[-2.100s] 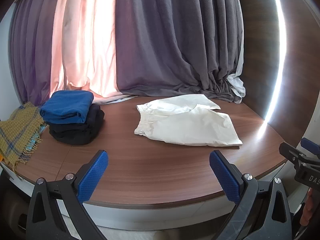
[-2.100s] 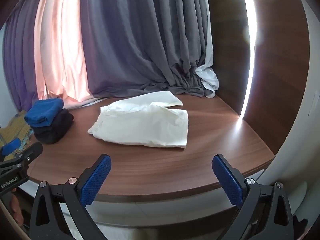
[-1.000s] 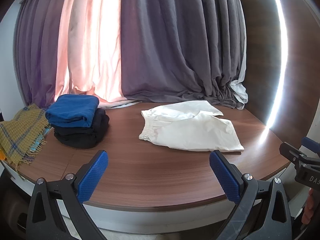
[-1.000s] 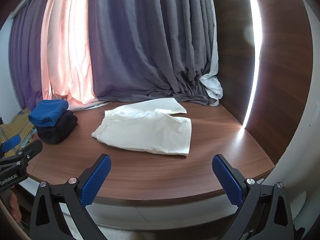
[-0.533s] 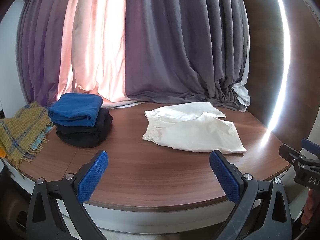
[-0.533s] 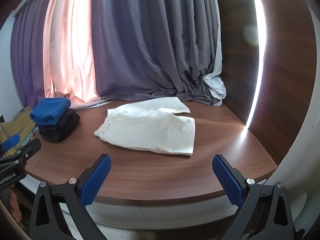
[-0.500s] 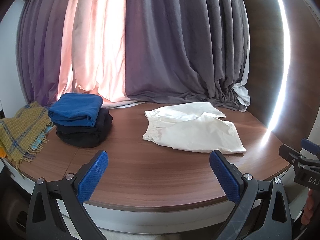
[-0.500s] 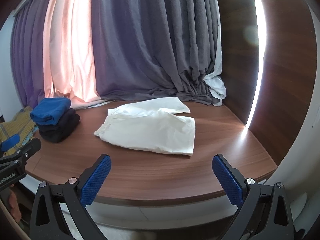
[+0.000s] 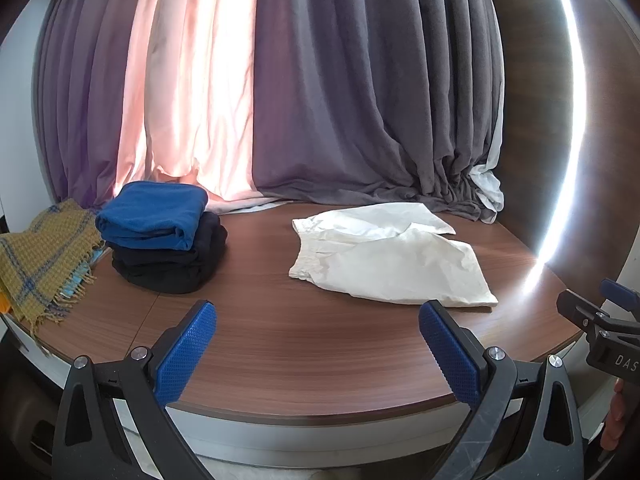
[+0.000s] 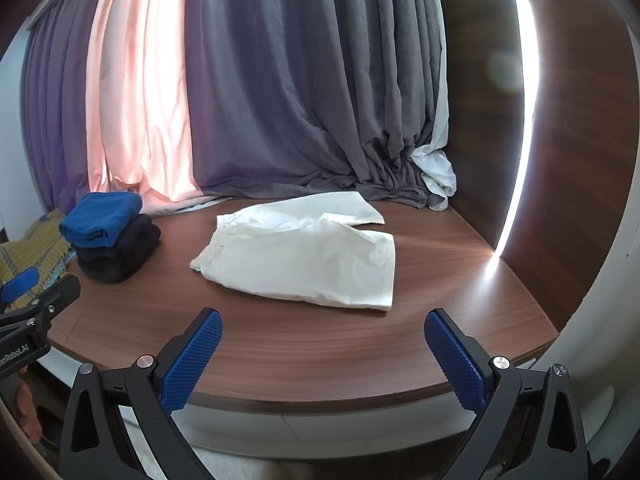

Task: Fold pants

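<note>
1. Both cameras are pulling back and rising compared with two seconds ago, so the round walnut-brown counter (image 9: 304, 344) is looking smaller and the grey and pink curtains (image 9: 320, 92) behind are filling more of both views.
2. The cream cotton shorts-length pants (image 10: 304, 256) are lying mid-counter, one leg lapped partly over the other, rumpled; the folding is looking barely begun.
3. Bare wood is lying open in front and to the right of the pants; the near rim is curving just below the jaws.
4. The stack of folded blue and black garments (image 9: 160, 236) is sitting well apart, the mustard plaid scarf (image 9: 40, 256) overhanging the left rim.
5. The left gripper (image 9: 316, 354) and right gripper (image 10: 322, 354) are hovering with jaws wide apart, empty.
</note>
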`<state>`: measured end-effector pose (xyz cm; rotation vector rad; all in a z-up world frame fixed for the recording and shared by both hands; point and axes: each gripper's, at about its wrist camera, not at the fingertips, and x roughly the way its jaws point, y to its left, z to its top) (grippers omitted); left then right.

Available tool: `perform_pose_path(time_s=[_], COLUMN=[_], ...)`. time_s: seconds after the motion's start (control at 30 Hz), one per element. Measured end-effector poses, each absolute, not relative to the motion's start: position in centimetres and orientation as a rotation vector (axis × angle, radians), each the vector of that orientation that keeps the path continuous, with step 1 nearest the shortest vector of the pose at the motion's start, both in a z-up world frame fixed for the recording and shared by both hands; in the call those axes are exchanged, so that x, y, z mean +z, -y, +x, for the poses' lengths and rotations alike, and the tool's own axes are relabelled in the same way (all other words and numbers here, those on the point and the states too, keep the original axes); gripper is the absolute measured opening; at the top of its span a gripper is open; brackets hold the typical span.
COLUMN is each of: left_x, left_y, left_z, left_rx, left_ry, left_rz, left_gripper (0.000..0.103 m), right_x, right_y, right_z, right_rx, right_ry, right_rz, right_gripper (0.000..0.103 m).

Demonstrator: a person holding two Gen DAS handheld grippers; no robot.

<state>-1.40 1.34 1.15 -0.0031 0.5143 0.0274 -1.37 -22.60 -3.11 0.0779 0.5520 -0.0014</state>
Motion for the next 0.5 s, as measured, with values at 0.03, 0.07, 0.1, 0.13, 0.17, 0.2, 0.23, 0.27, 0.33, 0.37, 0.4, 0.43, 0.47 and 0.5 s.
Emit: perform_pose_path(time_s=[0.03, 0.07, 0.1, 0.13, 0.17, 0.2, 0.23, 0.27, 0.33, 0.37, 0.4, 0.43, 0.47, 0.5], left_x=[1.1, 1.0, 1.0, 0.9, 0.8, 0.7, 0.5, 0.4, 0.0, -0.1, -0.3, -0.5, -0.7, -1.0], left_y=[-1.4, -1.6, -1.7, -1.9, -2.0, -2.2, -2.3, -2.5, -2.9, -3.1, -3.3, -3.5, -3.9, -4.1], left_z=[-1.2, -1.0, -0.8, -0.5, -0.2, 0.1, 0.5, 1.0, 2.1, 2.7, 3.4, 4.2, 5.0, 6.0], left_rx=[0.027, 0.027, 0.027, 0.027, 0.028, 0.029, 0.03, 0.03, 0.027, 0.025, 0.024, 0.021, 0.018, 0.014], left_ry=[-0.516, -0.518, -0.52, -0.524, -0.527, -0.532, -0.539, -0.546, -0.558, -0.564, -0.57, -0.575, -0.583, -0.592], left_rz=[-0.003, -0.003, -0.002, -0.002, -0.001, 0.0, 0.001, 0.002, 0.006, 0.007, 0.008, 0.009, 0.007, 0.005], left_gripper=[0.103, 0.103, 0.103, 0.103, 0.103, 0.103, 0.103, 0.103, 0.103, 0.103, 0.103, 0.103, 0.103, 0.103], right_x=[-3.1, -3.2, -3.2, -3.3, -3.4, -3.5, -3.6, -3.8, -4.1, -4.4, -4.6, -4.8, -5.0, -5.2], right_y=[22.6, 22.5, 22.4, 22.3, 22.1, 22.1, 21.9, 21.8, 21.7, 21.6, 21.5, 21.5, 21.5, 21.5], right_z=[-1.3, -1.1, -0.9, -0.7, -0.5, -0.3, 0.0, 0.4, 1.1, 1.6, 2.2, 2.6, 3.1, 3.6], right_rx=[-0.001, -0.003, -0.005, -0.005, -0.008, -0.01, -0.011, -0.015, -0.023, -0.027, -0.036, -0.043, -0.05, -0.06], right_ry=[-0.554, -0.556, -0.559, -0.561, -0.564, -0.568, -0.572, -0.577, -0.591, -0.598, -0.606, -0.612, -0.616, -0.622], right_rz=[0.079, 0.079, 0.08, 0.081, 0.081, 0.082, 0.082, 0.083, 0.091, 0.096, 0.099, 0.103, 0.106, 0.106], right_gripper=[0.102, 0.102, 0.102, 0.102, 0.102, 0.102, 0.102, 0.102, 0.102, 0.102, 0.102, 0.102, 0.102, 0.102])
